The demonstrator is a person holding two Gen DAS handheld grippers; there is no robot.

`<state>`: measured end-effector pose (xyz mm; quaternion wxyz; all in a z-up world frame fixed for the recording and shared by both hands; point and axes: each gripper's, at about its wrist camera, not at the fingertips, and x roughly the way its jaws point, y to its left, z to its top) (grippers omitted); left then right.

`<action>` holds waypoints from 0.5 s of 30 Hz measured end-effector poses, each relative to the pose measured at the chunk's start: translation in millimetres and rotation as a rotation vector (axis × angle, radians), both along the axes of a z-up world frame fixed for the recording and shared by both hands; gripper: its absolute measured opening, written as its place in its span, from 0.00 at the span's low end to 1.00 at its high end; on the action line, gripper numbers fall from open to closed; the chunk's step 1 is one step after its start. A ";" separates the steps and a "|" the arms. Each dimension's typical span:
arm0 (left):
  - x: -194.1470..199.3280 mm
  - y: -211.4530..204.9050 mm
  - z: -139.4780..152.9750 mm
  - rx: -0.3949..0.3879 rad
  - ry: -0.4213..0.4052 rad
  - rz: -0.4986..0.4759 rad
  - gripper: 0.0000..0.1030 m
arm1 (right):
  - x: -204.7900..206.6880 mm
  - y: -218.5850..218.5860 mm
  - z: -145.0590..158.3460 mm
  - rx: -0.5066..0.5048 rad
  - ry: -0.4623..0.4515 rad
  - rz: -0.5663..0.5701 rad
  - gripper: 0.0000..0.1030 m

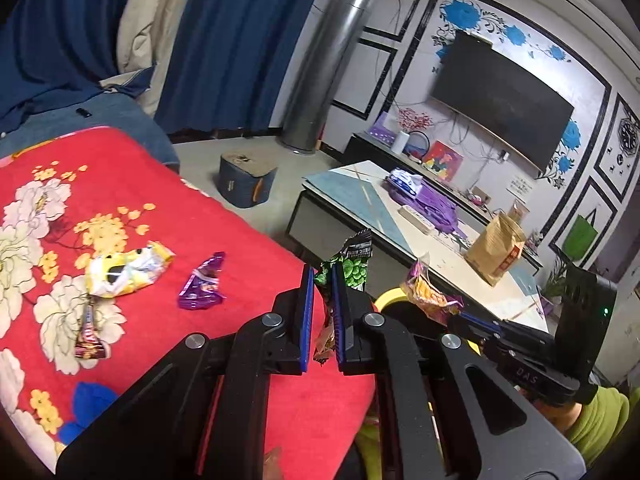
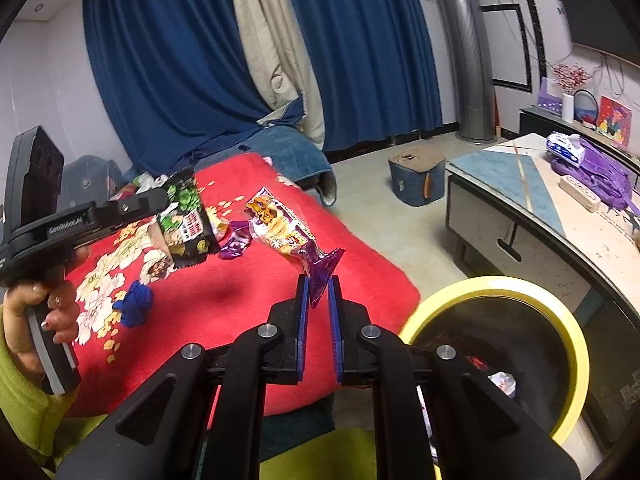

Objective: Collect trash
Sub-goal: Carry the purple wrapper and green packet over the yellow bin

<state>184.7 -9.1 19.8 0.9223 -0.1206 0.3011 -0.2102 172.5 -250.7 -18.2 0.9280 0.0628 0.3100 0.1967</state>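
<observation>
My left gripper [image 1: 322, 276] is shut on a green snack wrapper [image 1: 354, 266], held up off the edge of the red flowered blanket [image 1: 240, 248]. My right gripper [image 2: 318, 282] is shut on the purple tail of an orange and purple snack bag [image 2: 280, 230], which hangs over the blanket [image 2: 248, 292]. Below and to its right stands a bin with a yellow rim [image 2: 568, 320], some trash inside. On the blanket lie a yellow wrapper [image 1: 128, 268], a purple wrapper [image 1: 204, 284] and a brown wrapper [image 1: 90, 342]. The right wrist view shows the left gripper [image 2: 168, 200] with the green wrapper [image 2: 186, 216].
A low coffee table [image 1: 360, 188] stands to the right with a purple bag [image 1: 434, 208] and a brown paper bag [image 1: 496, 248]. A small blue stool [image 2: 418, 178] sits on the floor. A blue cloth scrap [image 2: 134, 304] lies on the blanket. Blue curtains hang behind.
</observation>
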 end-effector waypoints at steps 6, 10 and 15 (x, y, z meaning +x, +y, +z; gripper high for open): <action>-2.4 -26.1 -2.2 0.005 -0.009 -0.058 0.05 | -1.9 -23.6 -2.6 0.003 0.005 -0.059 0.10; -3.7 -44.1 -4.4 0.005 -0.017 -0.096 0.05 | -5.2 -40.7 -4.8 0.005 0.007 -0.098 0.10; -3.8 -65.9 -6.6 0.005 -0.020 -0.142 0.05 | -8.9 -59.6 -5.0 -0.001 -0.003 -0.144 0.10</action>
